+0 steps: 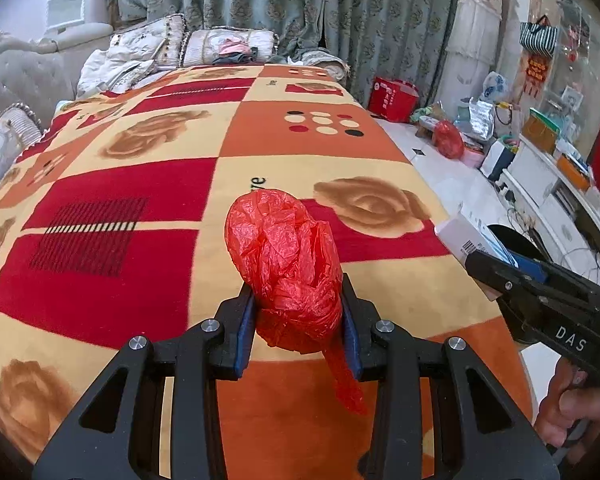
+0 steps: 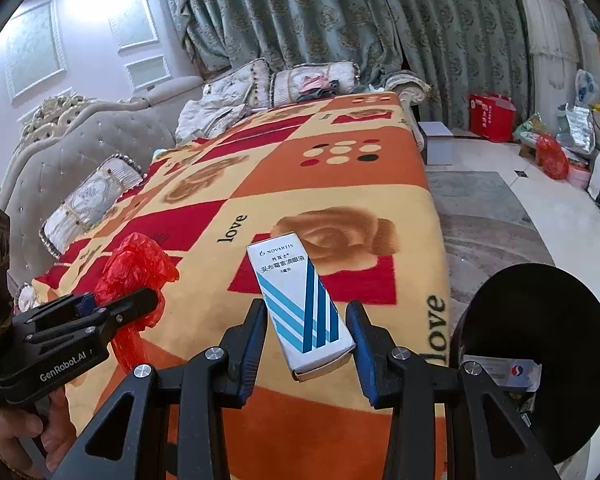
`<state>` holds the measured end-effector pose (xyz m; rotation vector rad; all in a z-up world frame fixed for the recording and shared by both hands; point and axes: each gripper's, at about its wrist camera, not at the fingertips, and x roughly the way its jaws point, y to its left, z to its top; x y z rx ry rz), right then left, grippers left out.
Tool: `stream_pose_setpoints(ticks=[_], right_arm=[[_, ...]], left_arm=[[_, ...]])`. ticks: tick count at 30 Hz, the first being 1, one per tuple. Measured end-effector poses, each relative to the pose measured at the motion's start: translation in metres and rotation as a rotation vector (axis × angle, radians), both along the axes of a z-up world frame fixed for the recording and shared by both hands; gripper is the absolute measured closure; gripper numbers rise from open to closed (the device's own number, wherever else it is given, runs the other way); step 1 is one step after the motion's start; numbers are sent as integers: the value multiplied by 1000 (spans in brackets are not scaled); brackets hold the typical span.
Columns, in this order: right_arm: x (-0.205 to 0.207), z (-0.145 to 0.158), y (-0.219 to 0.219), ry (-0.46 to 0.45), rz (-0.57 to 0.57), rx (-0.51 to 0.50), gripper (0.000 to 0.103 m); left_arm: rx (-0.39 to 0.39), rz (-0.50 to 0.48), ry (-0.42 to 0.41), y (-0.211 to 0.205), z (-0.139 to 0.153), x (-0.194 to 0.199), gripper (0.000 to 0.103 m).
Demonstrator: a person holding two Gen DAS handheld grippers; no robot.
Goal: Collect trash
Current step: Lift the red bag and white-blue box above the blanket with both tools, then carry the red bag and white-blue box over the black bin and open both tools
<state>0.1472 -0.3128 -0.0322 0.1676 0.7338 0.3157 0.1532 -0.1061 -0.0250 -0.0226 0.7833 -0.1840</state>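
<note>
The crumpled red plastic bag point(image 1: 288, 268) is thin, shiny and full of wrinkles. The small white and blue cardboard box point(image 2: 304, 312) is smooth, with a soft shine. The orange, red and cream fleece blanket point(image 1: 140, 184) looks fuzzy and matt. The black plastic left gripper point(image 1: 298, 332) has dull arms, blue rubbery pads point(image 1: 245, 332) and shiny round metal bolts point(image 1: 209, 325). The round black bin point(image 2: 540, 344) looks smooth. The green patterned cloth curtains point(image 2: 340, 12) have a slight sheen.

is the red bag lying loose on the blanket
No, the left gripper has the red bag clamped between its pads, lifted above the blanket.
</note>
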Motion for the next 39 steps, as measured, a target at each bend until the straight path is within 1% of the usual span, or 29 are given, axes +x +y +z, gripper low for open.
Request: stream_pose_setpoints(ticks=[6,11,14,18,22,25,27,31,37,38,39], right_arm=[[-2,0,-11,-1,-21,4,64],[-4,0,-26,1,-51,12,64],[-5,0,-40,4,-92,14,64],[-6,-4,-73,34,-199,19,64],[-12,-6,-116,53,-342,18,64],[-13,-11,-146,89,-435,30,64],[-10,-17,-163,121,-476,40,64],[-8,-24,-187,158,-520,57,64],[-11,-26,-203,170,-558,80,64],[-11,-26,-205,172,-561,84,64],[-10,-27,-205,173,-564,87,64]], left_arm=[[3,-11,-1,-8,0,2,69],[-14,-54,3,-23,1,4,69],[-32,-128,8,-45,5,6,69],[-27,-247,-1,-88,10,7,68],[-32,-335,16,-128,9,15,68],[-44,-385,34,-157,5,20,68],[-57,-412,44,-174,4,24,68],[-68,-458,68,-206,-2,30,68],[-63,-485,113,-238,-20,38,68],[-60,-484,118,-241,-23,41,67],[-60,-479,117,-244,-25,43,64]])
